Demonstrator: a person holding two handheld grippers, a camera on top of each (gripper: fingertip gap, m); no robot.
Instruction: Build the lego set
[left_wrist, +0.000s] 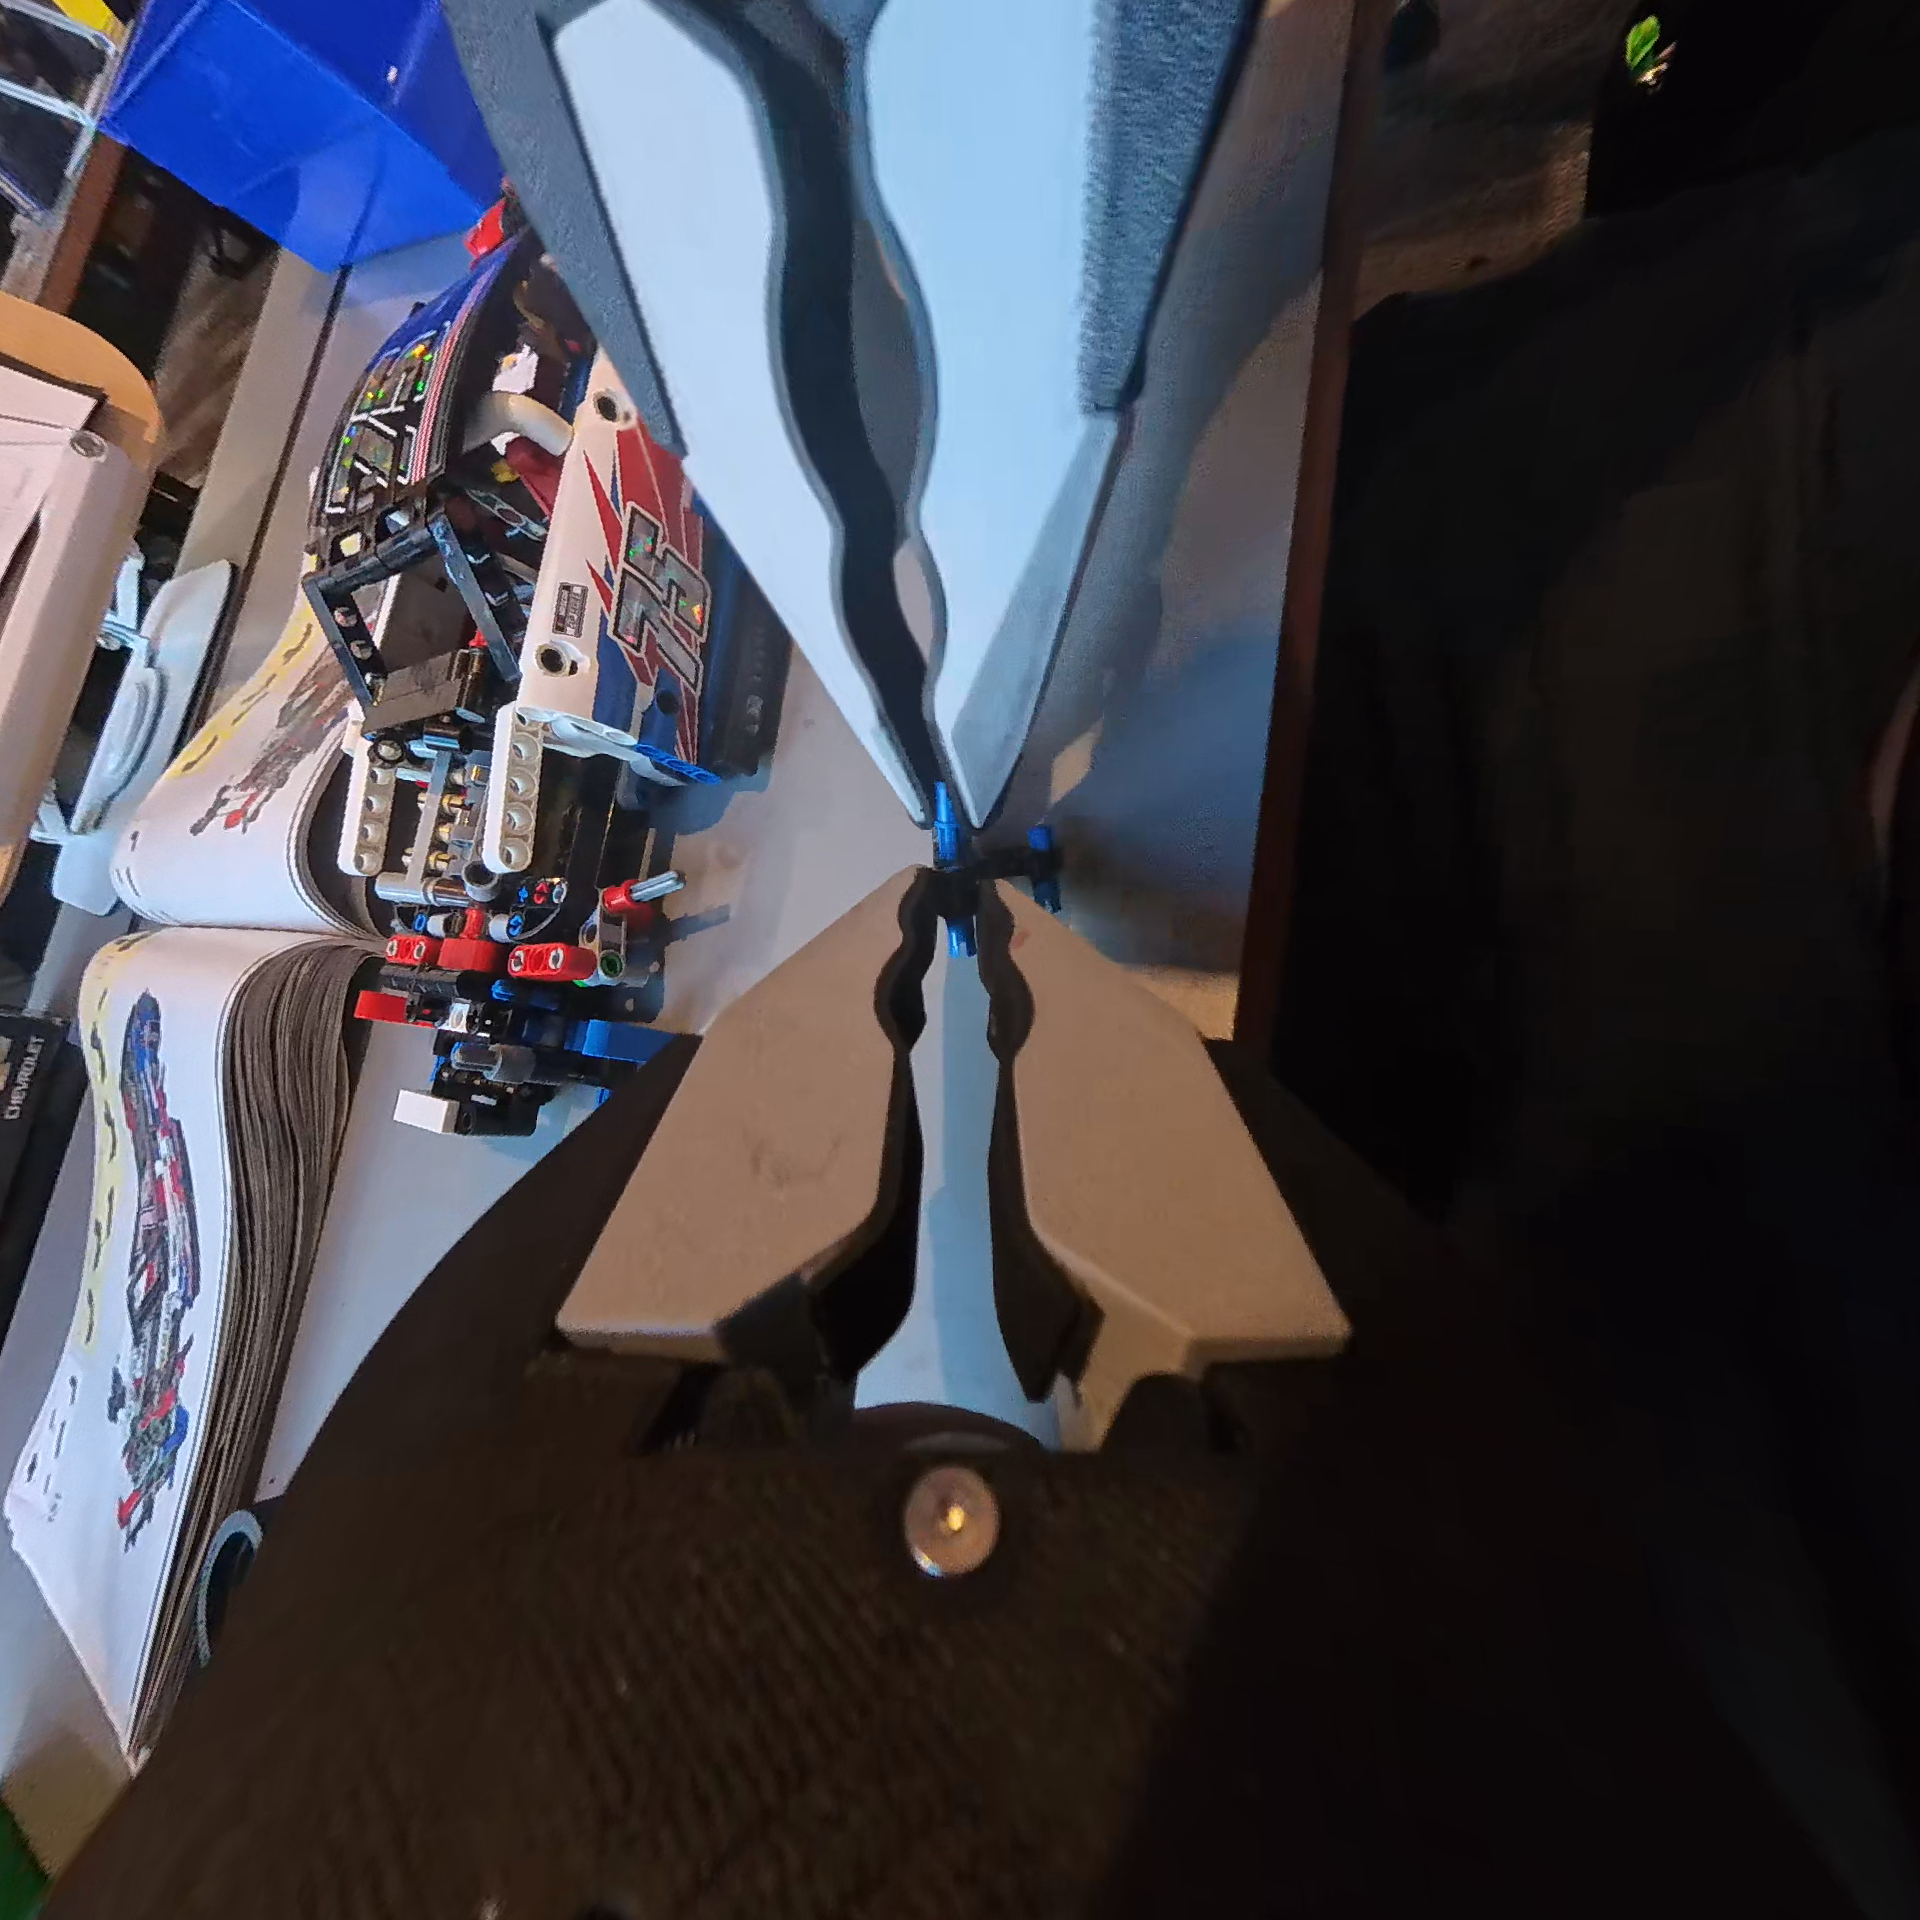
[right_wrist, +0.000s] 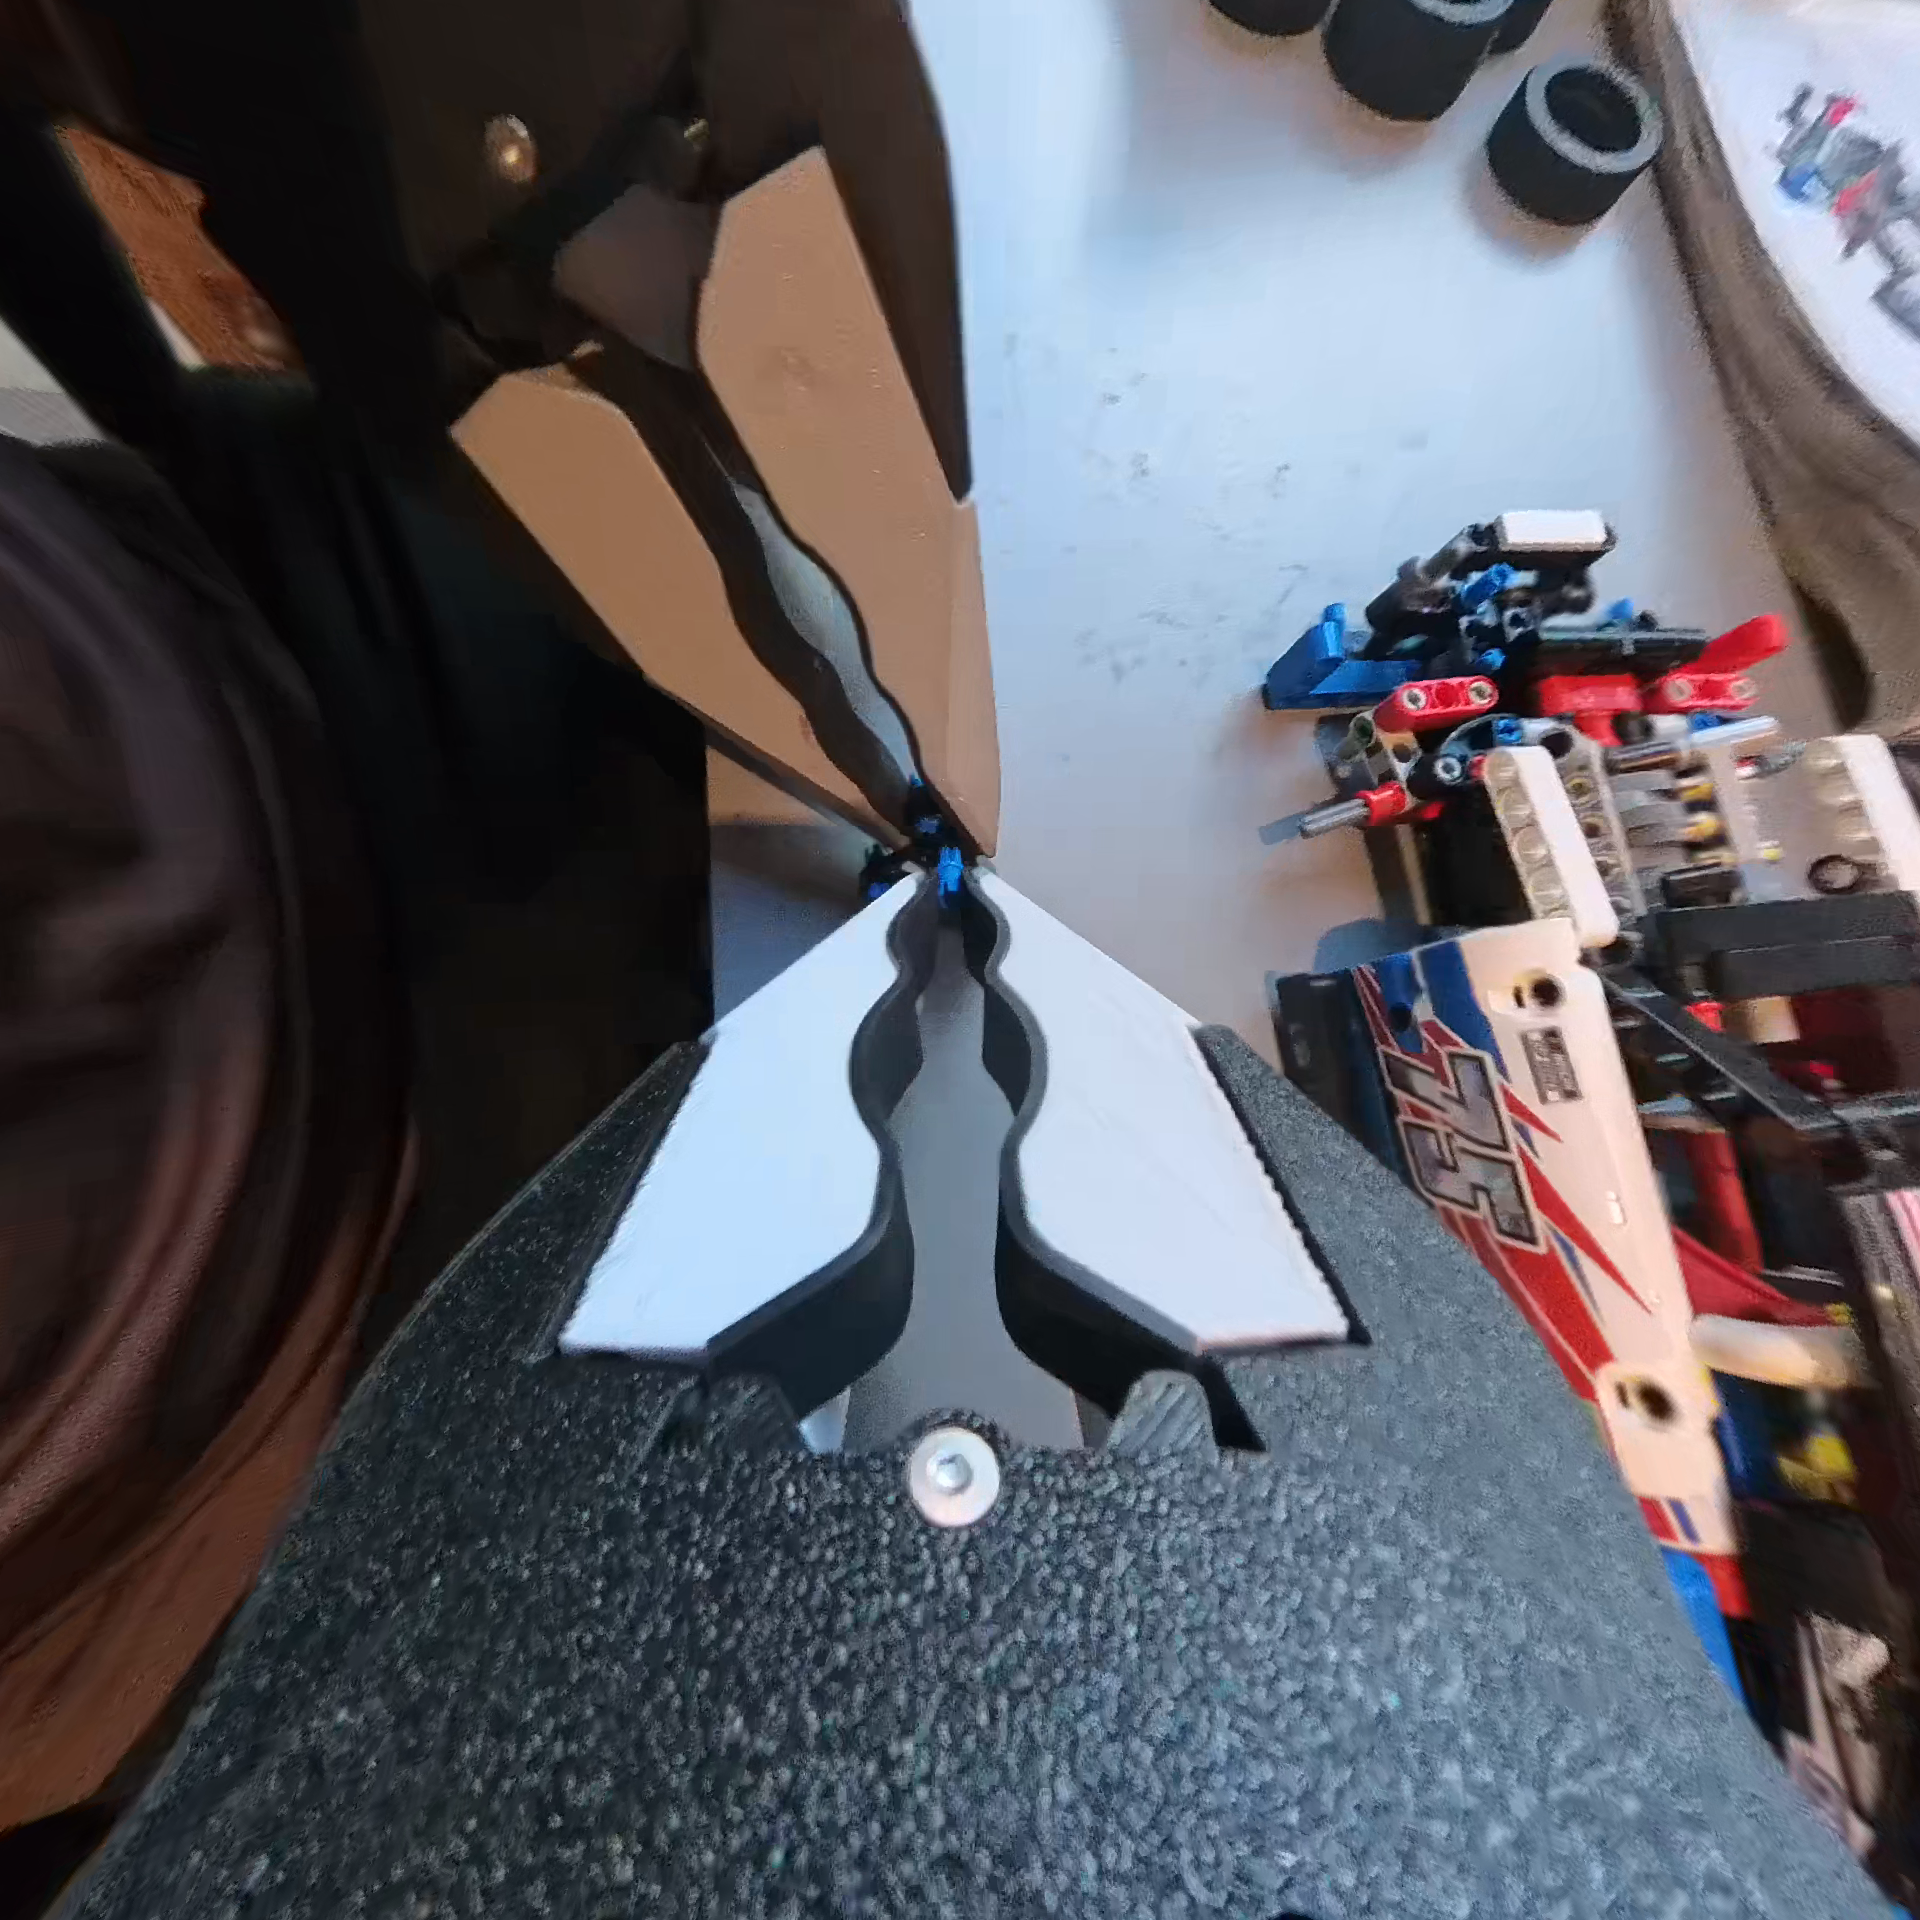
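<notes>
My left gripper (left_wrist: 954, 896) is shut on a small black lego connector (left_wrist: 1003, 858) that carries blue pins; one pin (left_wrist: 1042, 837) sticks out to the right. My right gripper (left_wrist: 948, 816) comes in from above, tip to tip with the left, and is shut on a blue pin (left_wrist: 943, 808) that touches the connector. In the right wrist view the right gripper (right_wrist: 943, 888) holds the blue pin (right_wrist: 947, 873) against the connector (right_wrist: 883, 860), and the left gripper (right_wrist: 930, 831) reaches in from the upper left. The part-built lego race car (left_wrist: 582, 623) lies on the white table (left_wrist: 790, 935), left of the grippers.
The car also shows in the right wrist view (right_wrist: 1558, 935), at the right. An open instruction booklet (left_wrist: 187, 1143) lies beyond the car. Black tyres (right_wrist: 1569, 140) stand on the table (right_wrist: 1195, 364). A blue bin (left_wrist: 291, 114) sits at the upper left. The table's edge (left_wrist: 1262, 727) runs just beside the grippers. Left and right tips are no more than a few centimetres apart.
</notes>
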